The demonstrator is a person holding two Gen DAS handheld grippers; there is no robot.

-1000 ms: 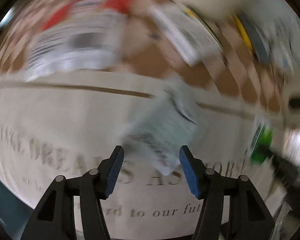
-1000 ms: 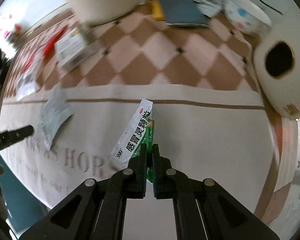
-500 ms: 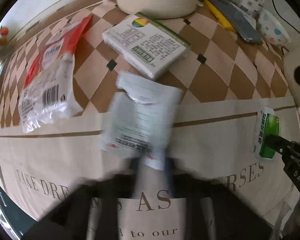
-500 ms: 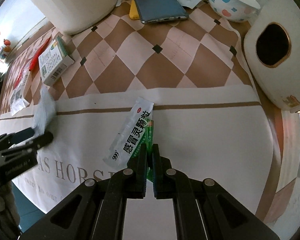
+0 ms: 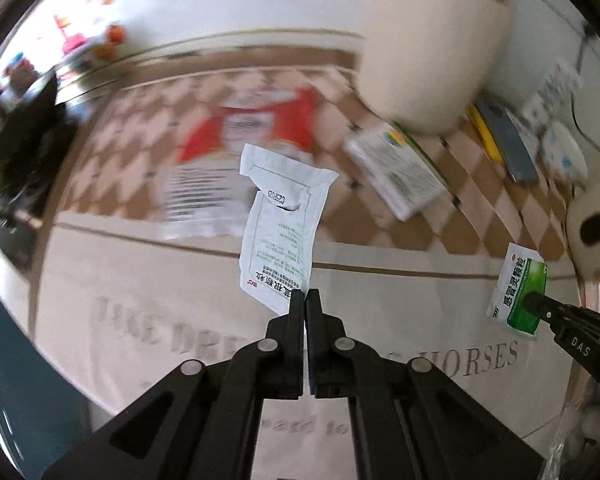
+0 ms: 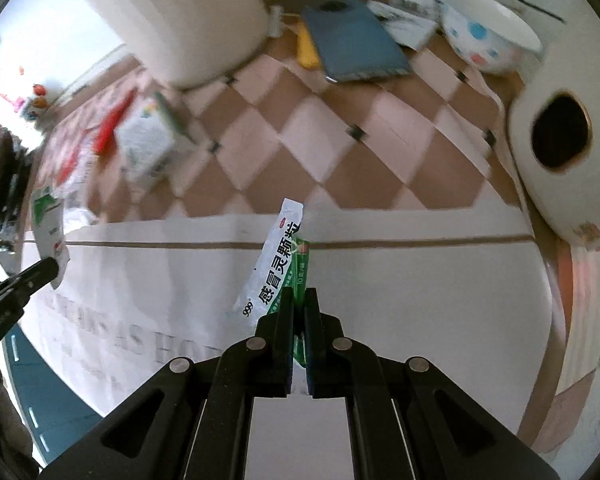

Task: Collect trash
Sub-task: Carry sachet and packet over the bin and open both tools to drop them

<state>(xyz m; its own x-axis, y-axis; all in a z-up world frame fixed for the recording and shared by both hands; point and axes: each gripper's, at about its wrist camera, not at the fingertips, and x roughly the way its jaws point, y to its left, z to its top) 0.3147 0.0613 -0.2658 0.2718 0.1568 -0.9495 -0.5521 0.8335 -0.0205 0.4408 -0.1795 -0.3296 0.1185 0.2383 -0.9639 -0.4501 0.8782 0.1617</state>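
My left gripper (image 5: 305, 296) is shut on the lower corner of a torn white sachet (image 5: 284, 224) and holds it up above the tablecloth. My right gripper (image 6: 299, 296) is shut on a green and white medicine sachet (image 6: 278, 268), also lifted off the table. The green sachet (image 5: 518, 290) and the right gripper show at the right in the left wrist view. The white sachet (image 6: 48, 216) and the left gripper (image 6: 40, 270) show at the far left in the right wrist view.
A red and white wrapper (image 5: 236, 160) and a white and green medicine box (image 5: 400, 168) lie on the checkered cloth. A large cream container (image 5: 428, 56), a phone (image 6: 352, 40), a dotted bowl (image 6: 488, 40) and a white device with a dark hole (image 6: 560, 132) stand behind.
My left gripper has closed on the white sachet and lifted it off the table. My right gripper has kept its hold on the green sachet and risen slightly.
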